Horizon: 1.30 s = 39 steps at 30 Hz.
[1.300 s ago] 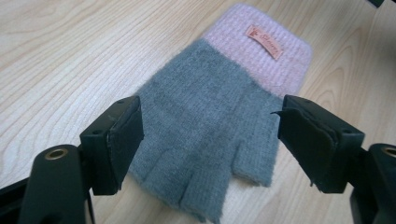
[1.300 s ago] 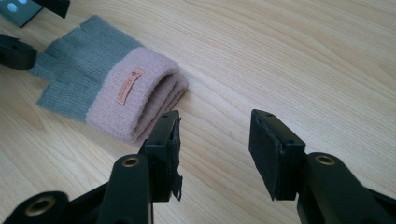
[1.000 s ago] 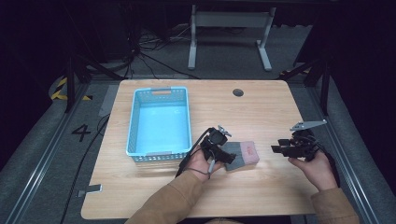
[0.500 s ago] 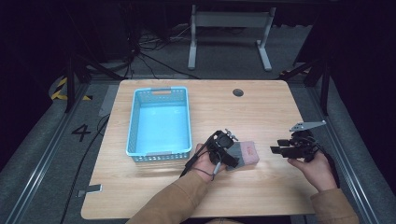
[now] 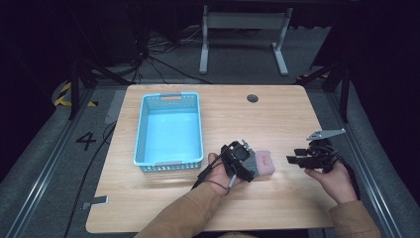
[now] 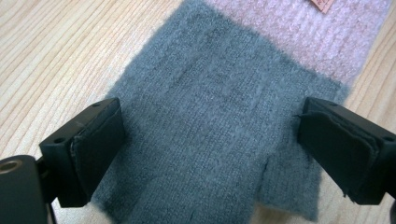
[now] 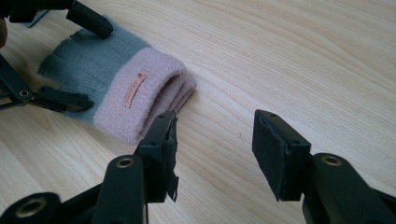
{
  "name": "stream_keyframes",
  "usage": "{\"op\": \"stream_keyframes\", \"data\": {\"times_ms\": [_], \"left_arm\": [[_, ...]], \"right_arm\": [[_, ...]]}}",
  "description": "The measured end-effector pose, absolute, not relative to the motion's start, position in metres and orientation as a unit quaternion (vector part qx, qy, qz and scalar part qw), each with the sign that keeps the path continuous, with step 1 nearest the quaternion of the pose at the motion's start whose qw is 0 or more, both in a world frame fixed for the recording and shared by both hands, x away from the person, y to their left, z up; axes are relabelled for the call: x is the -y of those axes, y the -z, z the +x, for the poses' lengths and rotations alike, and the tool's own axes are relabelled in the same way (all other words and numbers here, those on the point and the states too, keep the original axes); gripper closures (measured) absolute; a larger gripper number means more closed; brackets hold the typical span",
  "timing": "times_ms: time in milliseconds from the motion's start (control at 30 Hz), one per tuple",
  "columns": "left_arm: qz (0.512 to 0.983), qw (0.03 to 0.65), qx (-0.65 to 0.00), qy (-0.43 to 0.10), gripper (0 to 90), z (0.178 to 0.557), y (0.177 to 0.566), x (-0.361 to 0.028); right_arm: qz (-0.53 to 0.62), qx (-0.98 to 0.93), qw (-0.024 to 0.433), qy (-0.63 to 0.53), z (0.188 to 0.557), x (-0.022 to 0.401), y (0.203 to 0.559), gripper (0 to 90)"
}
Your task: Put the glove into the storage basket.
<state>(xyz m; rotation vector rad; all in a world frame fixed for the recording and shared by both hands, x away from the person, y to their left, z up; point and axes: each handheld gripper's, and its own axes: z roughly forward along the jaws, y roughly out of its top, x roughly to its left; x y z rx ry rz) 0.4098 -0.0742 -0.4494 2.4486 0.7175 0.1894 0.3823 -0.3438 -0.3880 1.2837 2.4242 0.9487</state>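
just opened wide: left gripper (image 6: 205, 154) straddling the grey-and-pink knit glove (image 6: 224, 121), ungripped; right gripper (image 7: 215, 149) wide, empty, nearby. grasp likely next.

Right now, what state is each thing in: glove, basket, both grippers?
Glove: flat on the table, ungripped.
Basket: upright, empty.
Left gripper: jaws just opened, straddling the glove's grey part.
Right gripper: open, holding nothing, beside the pink cuff.
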Motion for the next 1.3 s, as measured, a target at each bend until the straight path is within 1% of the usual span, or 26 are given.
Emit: {"op": "stream_keyframes", "data": {"times_ms": [367,567,1033,1100,1133,1200,1300], "left_arm": [[0.914,0.288,-0.278,-0.072,8.0,0.41,0.448,0.074],[0.913,0.29,-0.278,-0.072,9.6,0.41,0.448,0.074],[0.916,0.282,-0.277,-0.065,18.4,0.41,0.447,0.076],[0.917,0.281,-0.276,-0.065,22.9,0.408,0.446,0.077],[0.918,0.282,-0.271,-0.066,26.8,0.407,0.445,0.077],[0.919,0.287,-0.263,-0.064,39.7,0.403,0.444,0.078],[0.922,0.286,-0.254,-0.065,52.9,0.4,0.442,0.079]], "right_arm": [[0.441,-0.827,0.12,-0.326,0.382,0.345,0.388,49.7],[0.441,-0.827,0.12,-0.328,0.382,0.346,0.388,49.3],[0.444,-0.824,0.12,-0.33,0.381,0.346,0.388,49.2],[0.444,-0.824,0.12,-0.331,0.381,0.347,0.388,49.3],[0.445,-0.823,0.121,-0.331,0.381,0.347,0.388,49.3],[0.446,-0.823,0.121,-0.332,0.381,0.348,0.387,49.2],[0.445,-0.822,0.121,-0.334,0.38,0.348,0.387,49.3]]}}
